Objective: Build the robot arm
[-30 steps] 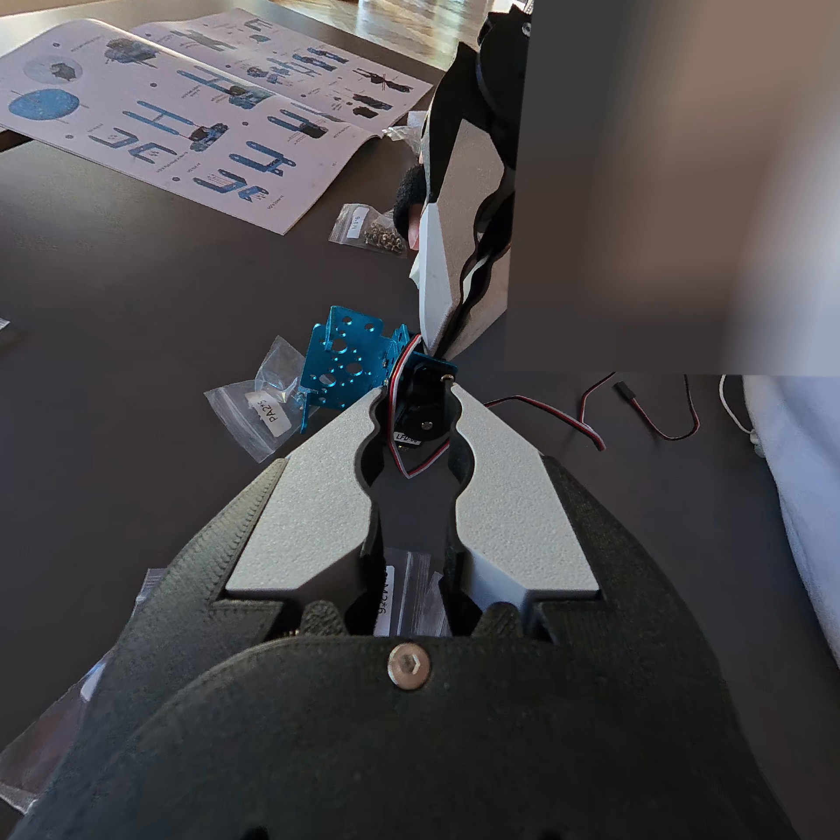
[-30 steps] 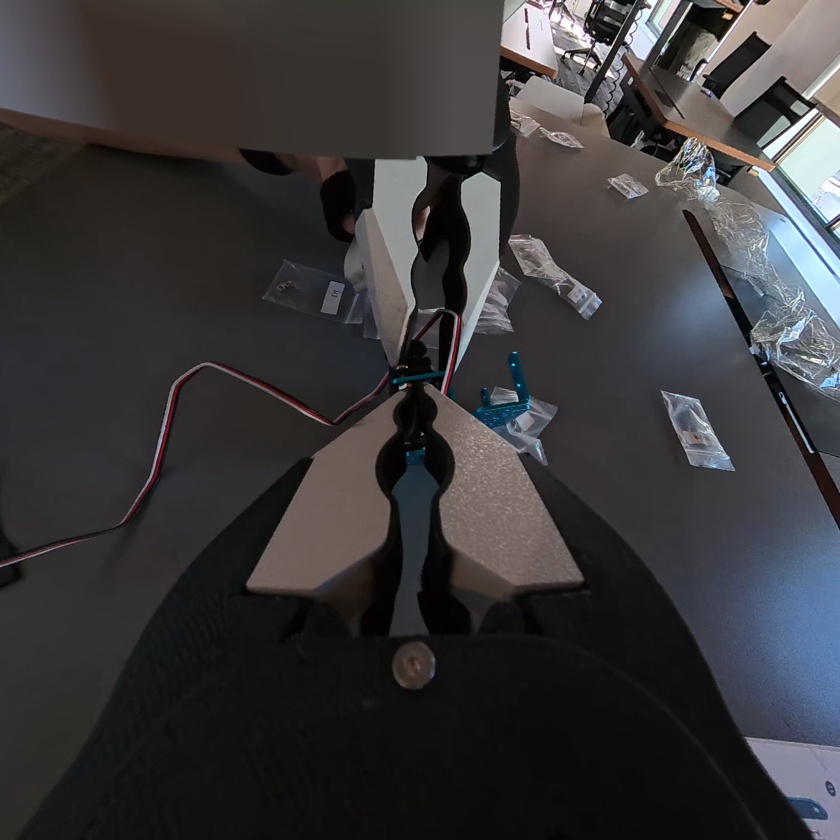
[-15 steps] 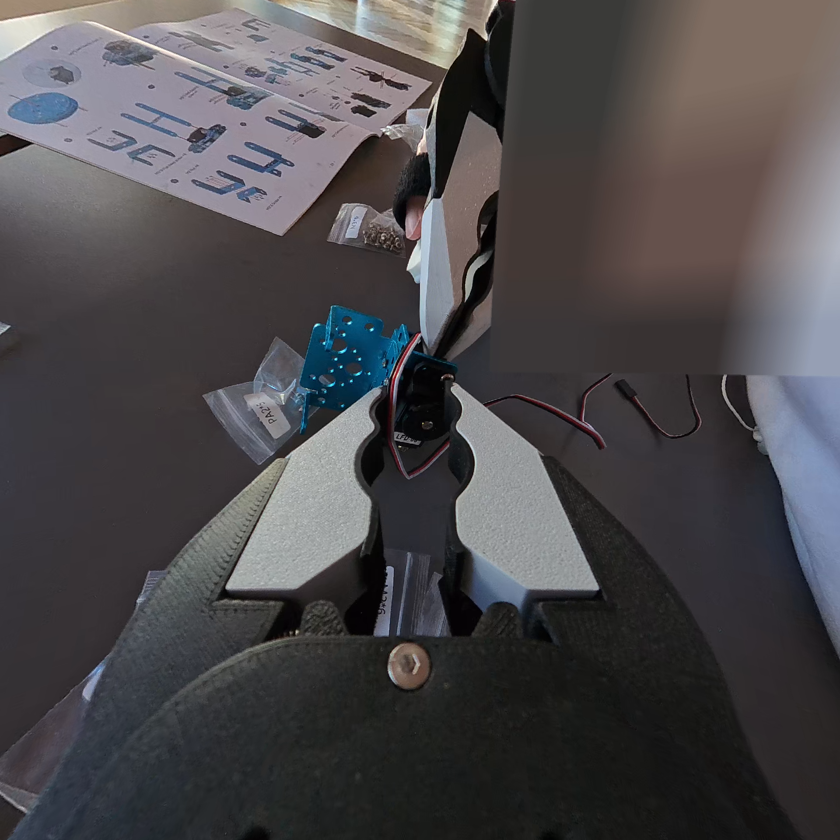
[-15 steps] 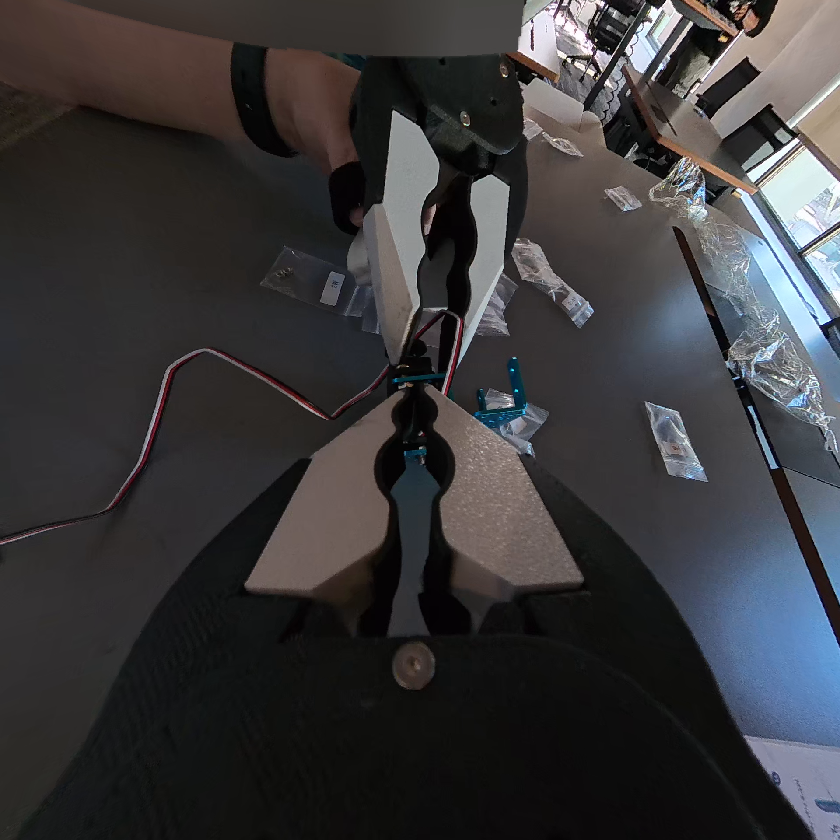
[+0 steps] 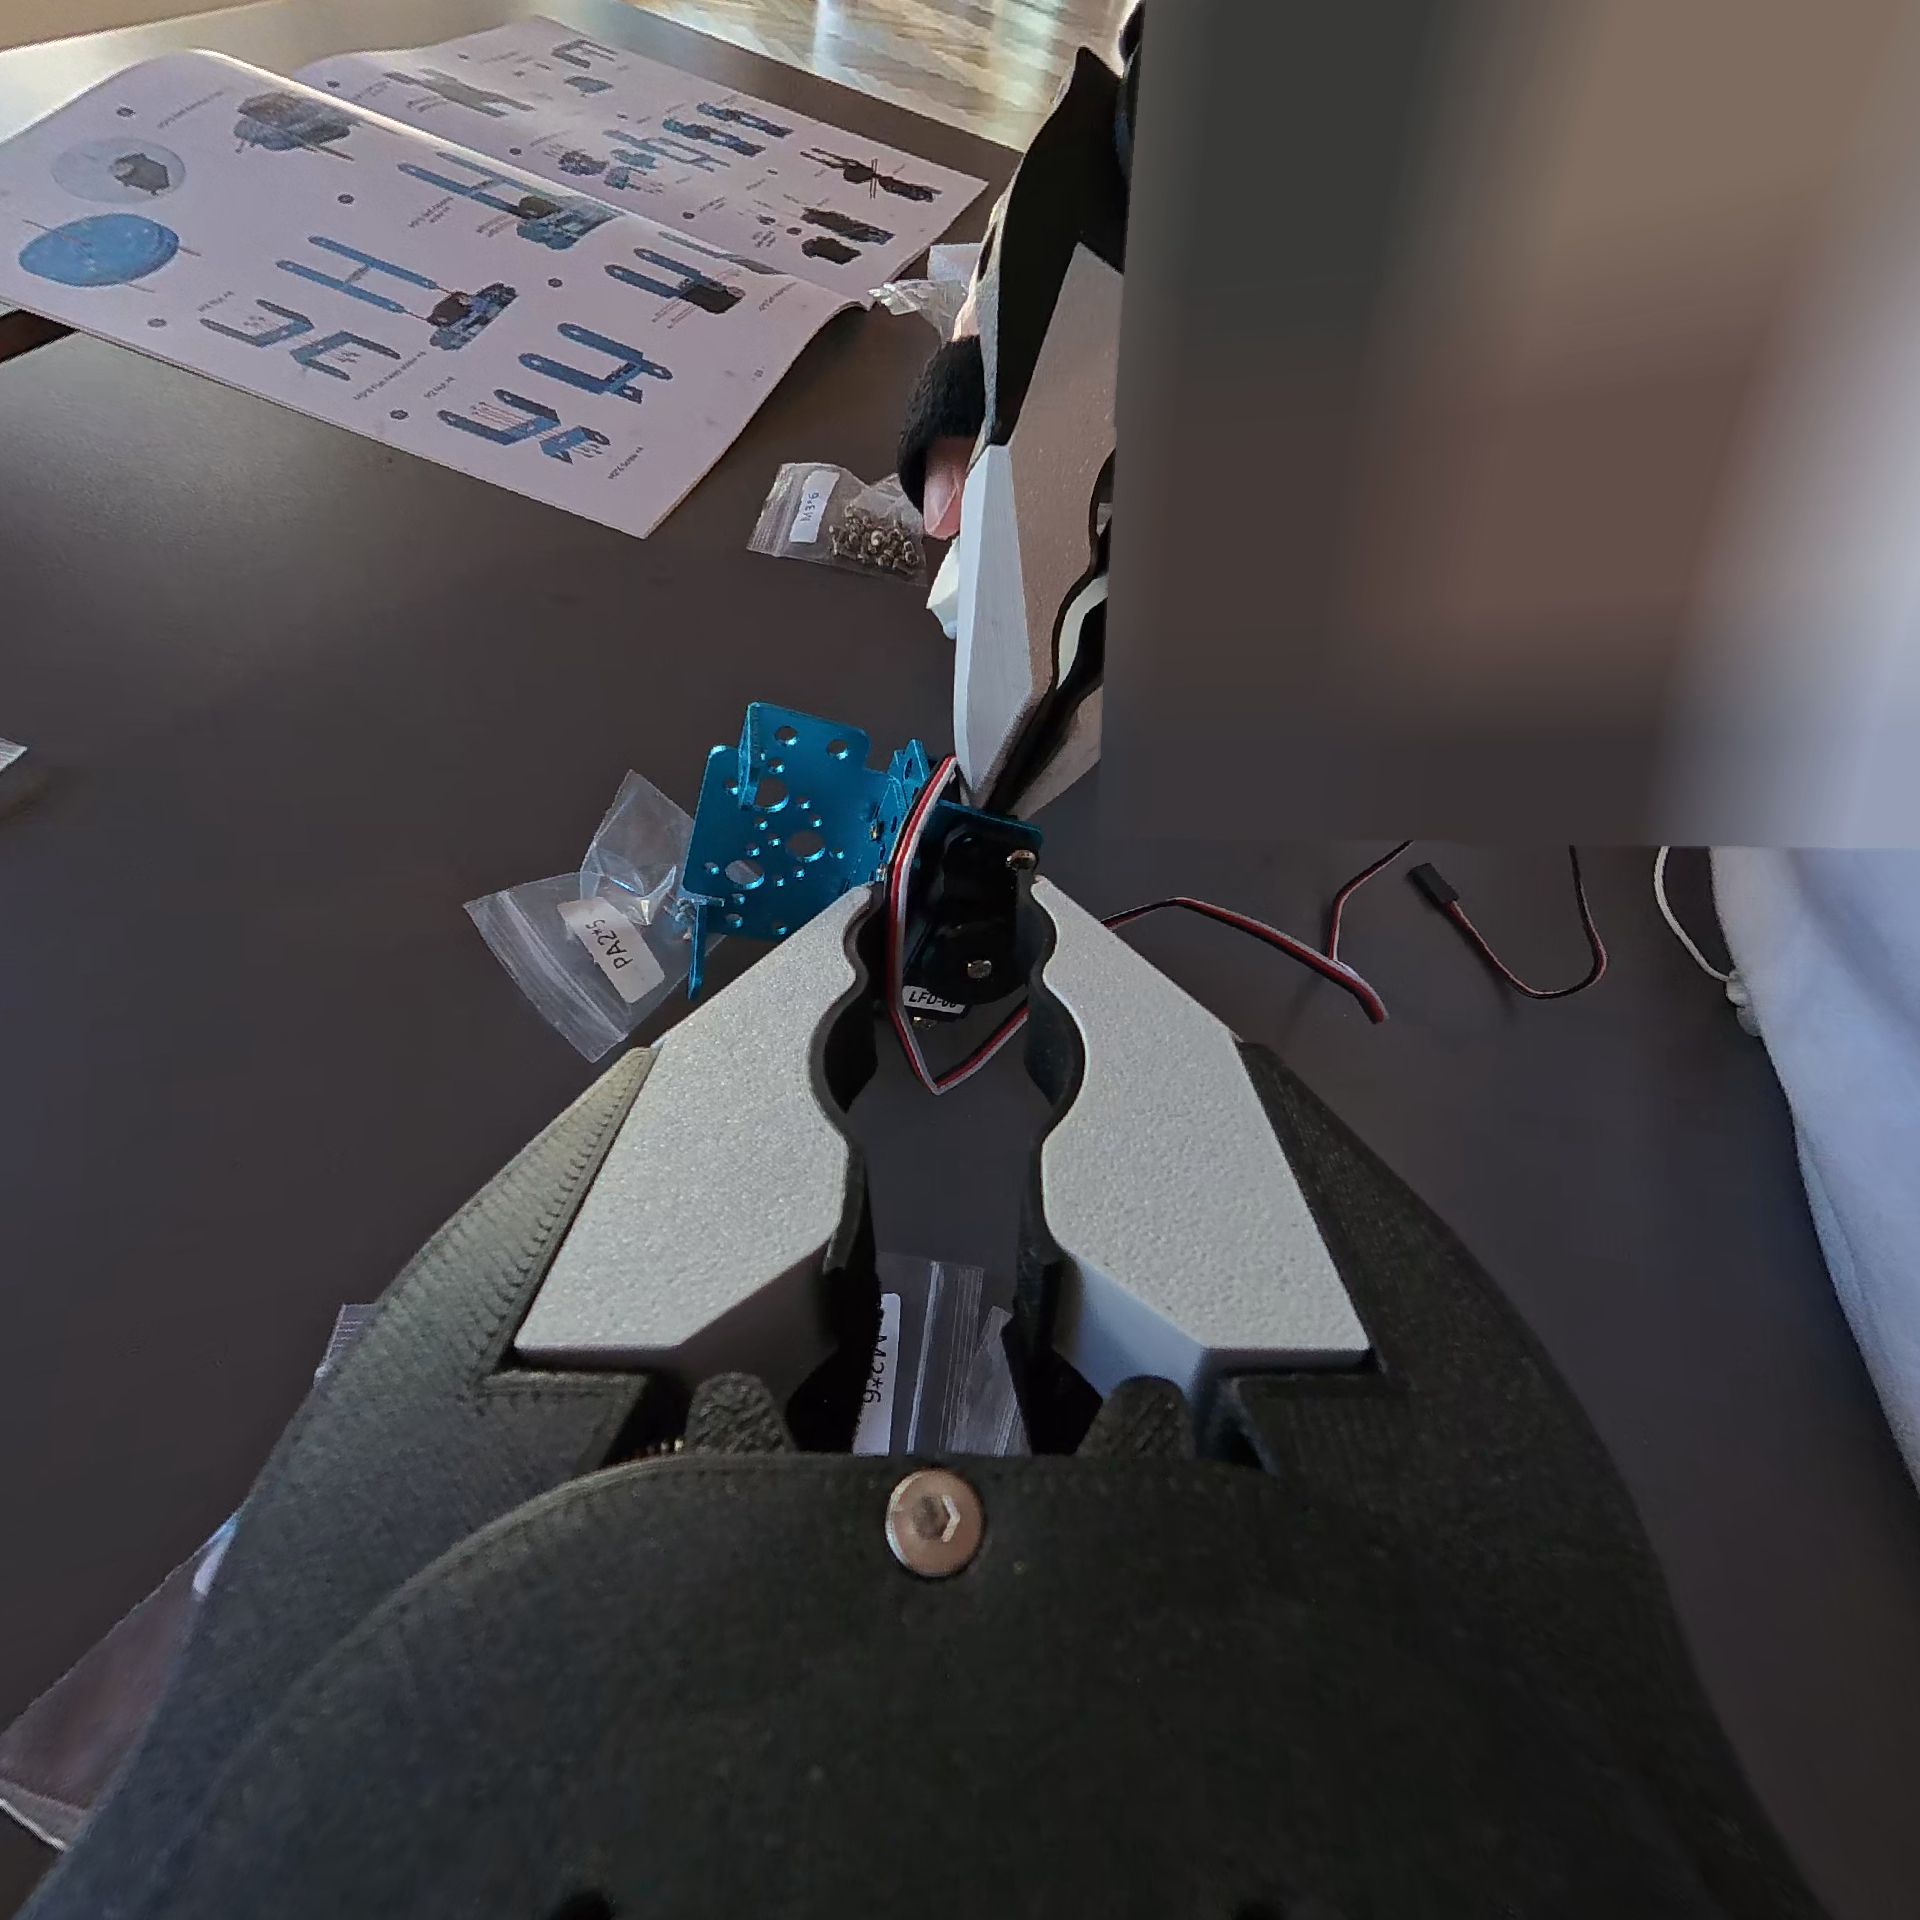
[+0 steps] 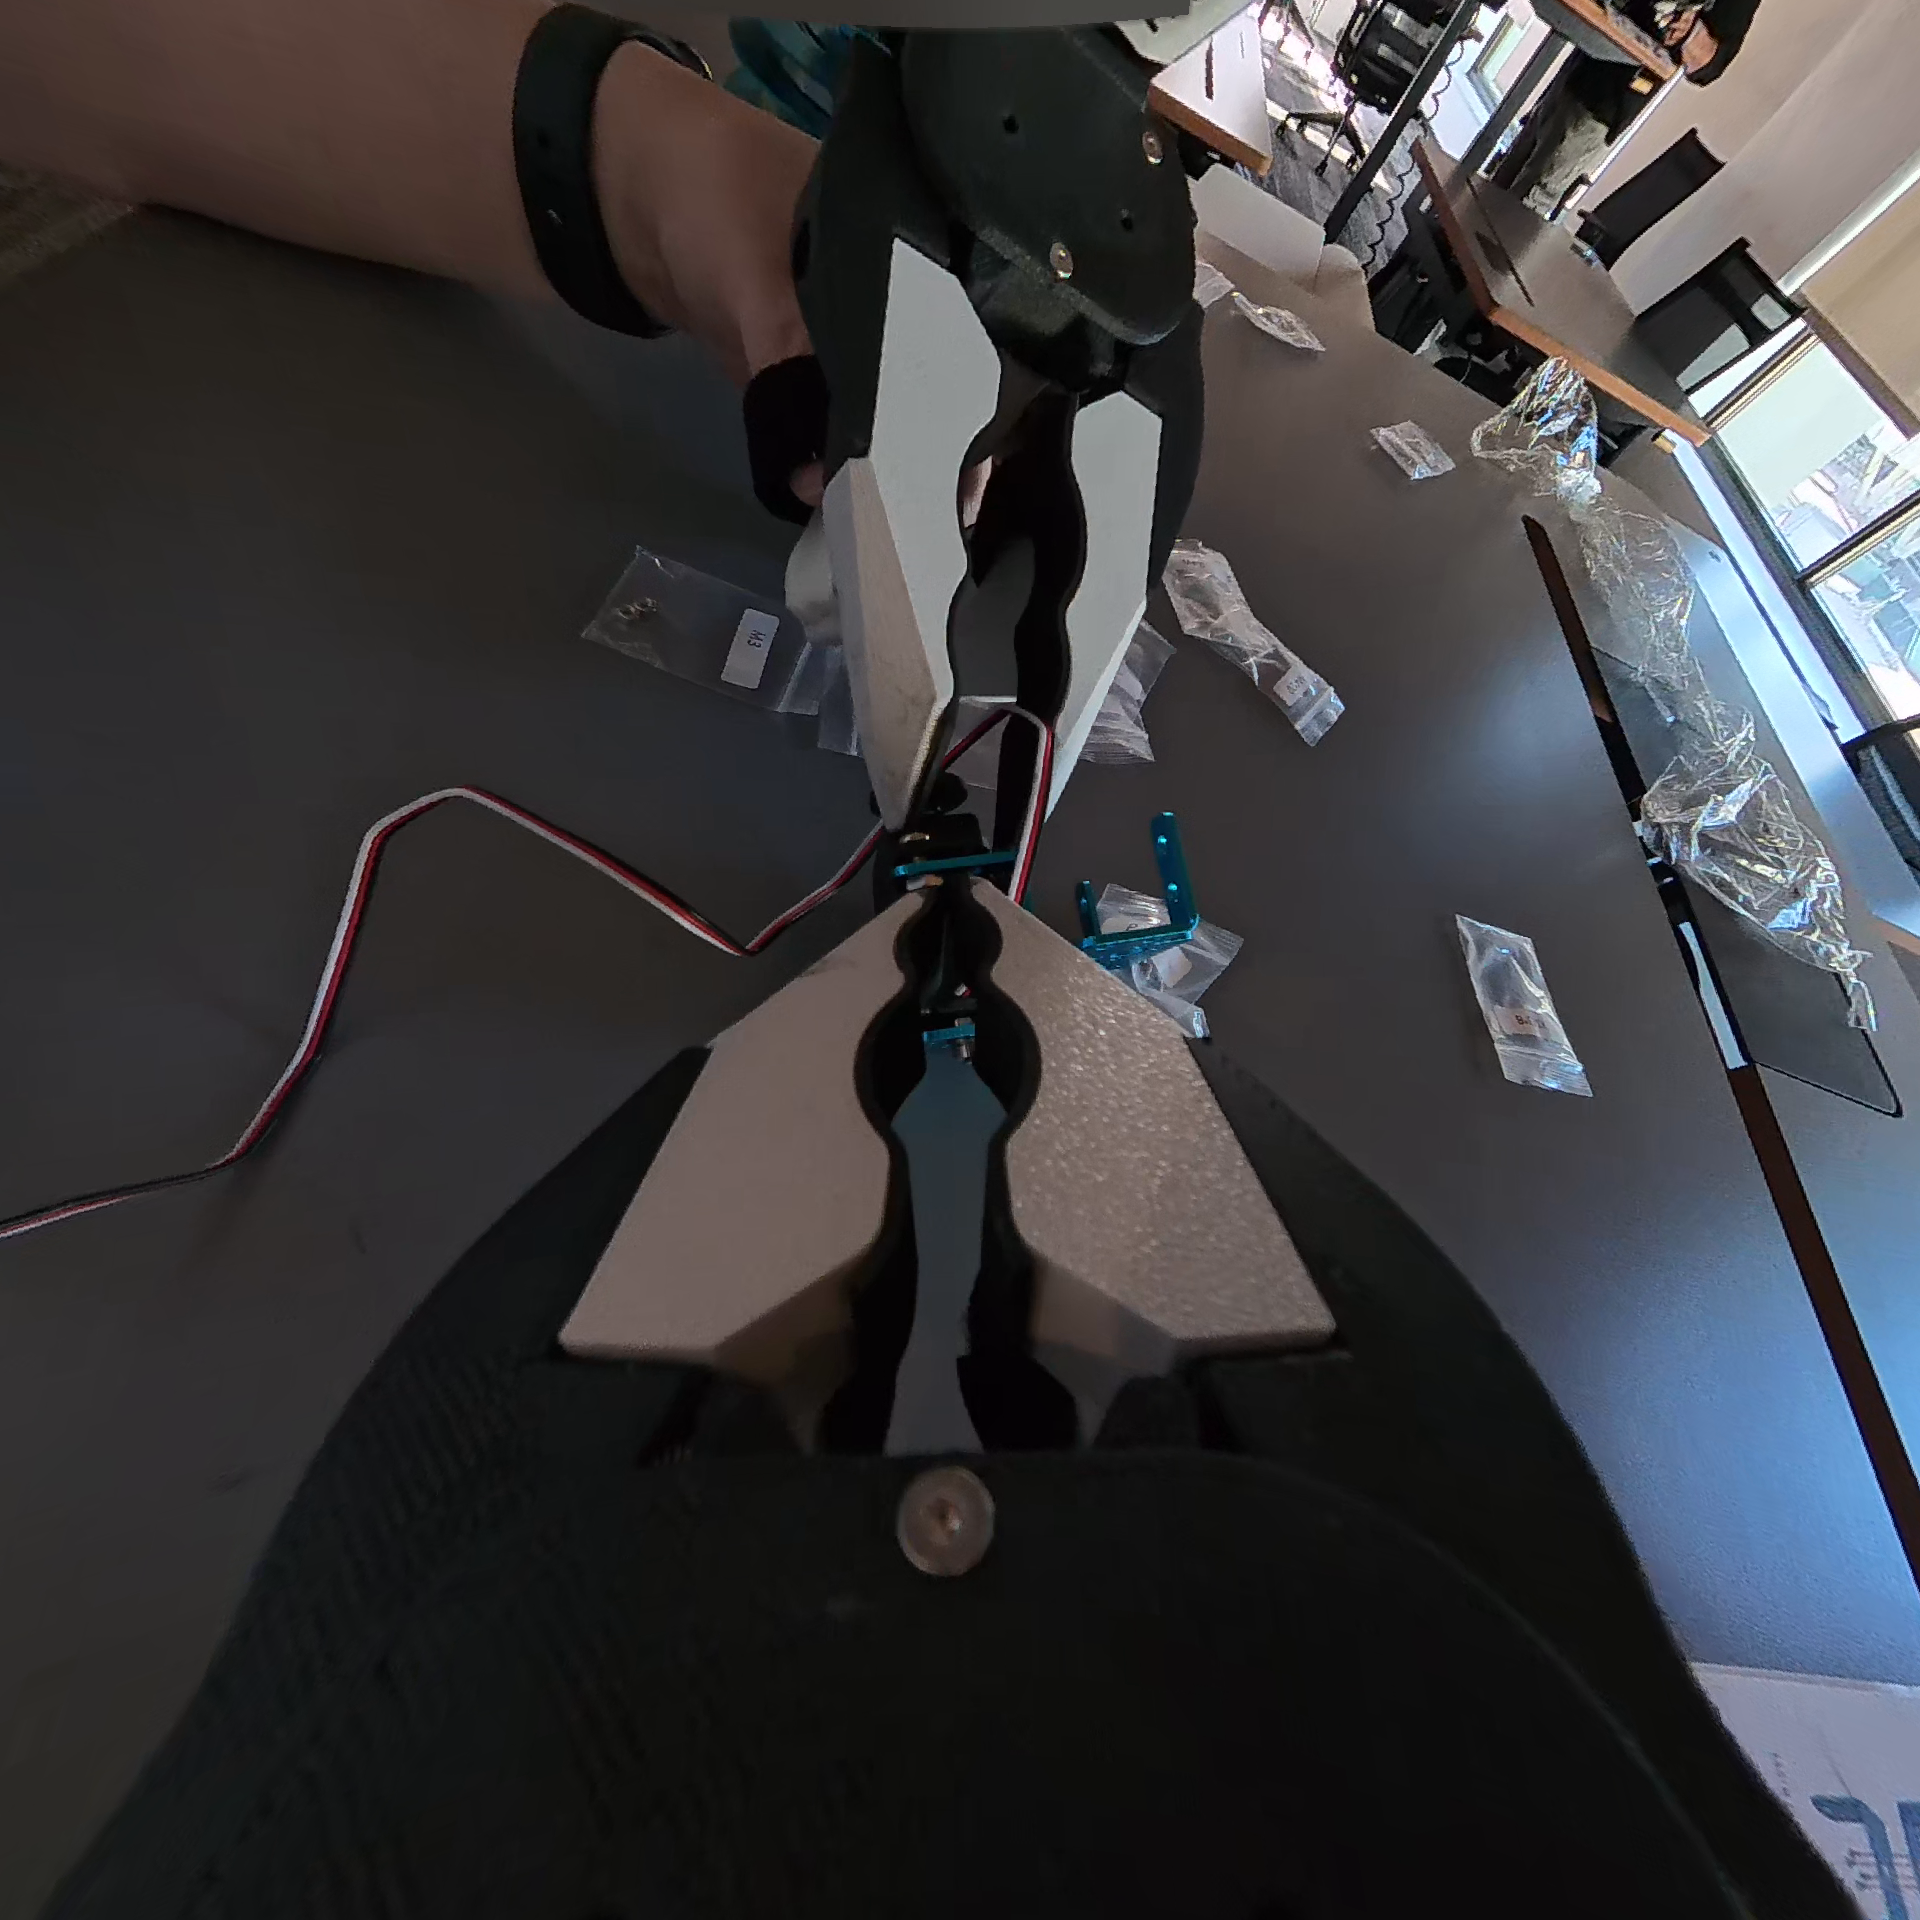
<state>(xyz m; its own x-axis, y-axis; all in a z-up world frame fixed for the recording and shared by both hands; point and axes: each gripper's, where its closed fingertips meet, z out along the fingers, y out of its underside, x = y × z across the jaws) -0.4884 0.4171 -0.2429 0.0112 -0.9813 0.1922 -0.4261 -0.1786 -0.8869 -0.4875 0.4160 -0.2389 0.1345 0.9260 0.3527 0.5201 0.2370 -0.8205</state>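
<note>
One open booklet (image 5: 416, 239) is lying at the desk's (image 5: 312, 675) far left corner in the left wrist view. Three labelled plastic bags are showing there: a bag of screws (image 5: 842, 520) just off the booklet's near edge, a second bag (image 5: 582, 935) nearer the middle, and a third bag (image 5: 925, 1361) lying under the gripper's base. A loose blue bracket (image 5: 779, 831) is resting against the second bag.

The left gripper (image 5: 951, 904) is clasping one black motor (image 5: 961, 925) above the middle of the desk, its jaws standing partly apart and pressing the motor's sides. A blue frame (image 5: 997, 828) is sitting on the motor. The right gripper (image 5: 1003, 665) is reaching in from the far side, its tip touching that frame. Two cables are trailing toward the right edge: a striped cable (image 5: 1247, 925) coming from the motor and a thin red and black cable (image 5: 1507, 945) with a black plug.

The right wrist view is showing only the striped cable (image 6: 416, 831), snaking toward the left edge. A hand (image 6: 717, 270) wearing a black wristband is gripping the left gripper (image 6: 971, 800). The right gripper (image 6: 940, 909) is pinching the blue frame (image 6: 951, 864), its jaws nearly together, with the motor (image 6: 951, 831) just beyond. The bracket (image 6: 1143, 914) is lying to the right. About seven bags are scattered here, some overlapping, among them one left bag (image 6: 717, 634) and one right bag (image 6: 1522, 1008). Crumpled clear wrap (image 6: 1714, 779), unseen in the other view, is piling along the right edge.
</note>
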